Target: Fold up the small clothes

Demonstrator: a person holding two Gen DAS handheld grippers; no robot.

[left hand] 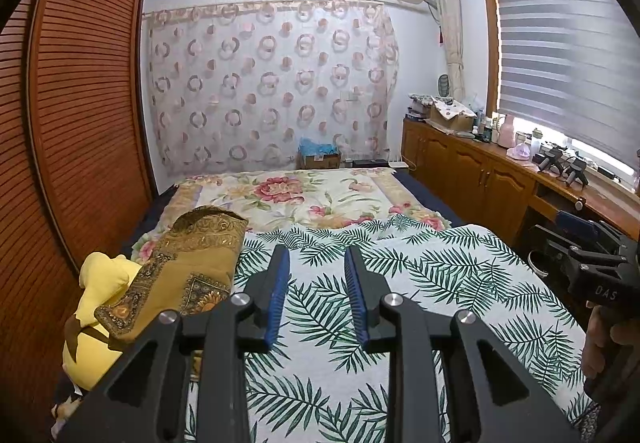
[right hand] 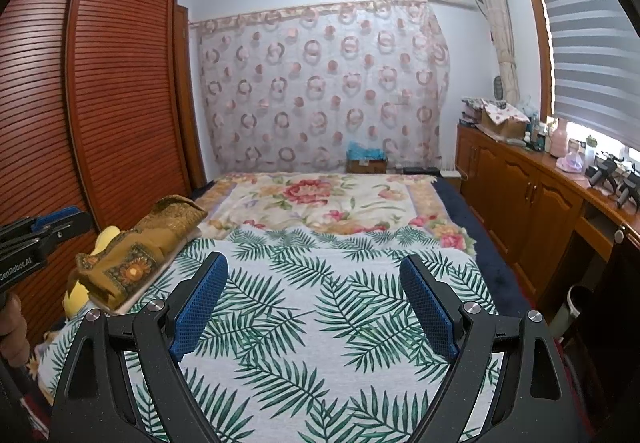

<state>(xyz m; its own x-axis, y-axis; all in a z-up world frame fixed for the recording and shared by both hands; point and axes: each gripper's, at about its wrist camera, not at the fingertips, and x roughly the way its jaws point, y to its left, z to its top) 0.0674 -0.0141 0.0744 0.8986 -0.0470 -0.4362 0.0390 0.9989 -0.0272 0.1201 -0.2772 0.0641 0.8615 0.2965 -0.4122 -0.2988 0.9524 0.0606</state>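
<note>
bedroom, two handheld grippers above a bed. left gripper (left hand: 316, 255): held over the palm-leaf sheet (left hand: 420, 283), blue-padded fingers (left hand: 278, 291) parted by a narrow gap, nothing between them; also seen at the left edge of the right wrist view. right gripper (right hand: 312, 271): fingers (right hand: 200, 307) spread wide, empty, above the same sheet; its body shows at the right edge of the left wrist view, gripped by a hand (left hand: 606, 339). folded ochre patterned cloth (left hand: 188, 267): lies at the bed's left side, just beside the sheet's edge, partly resting on a yellow plush item (left hand: 100, 307); neither gripper touches it. floral blanket (left hand: 304, 199): covers the far half of the bed. louvred wooden wardrobe (left hand: 84, 91) to the left; wooden cabinet (left hand: 472, 167) with clutter to the right, under a window blind (left hand: 560, 55).
</note>
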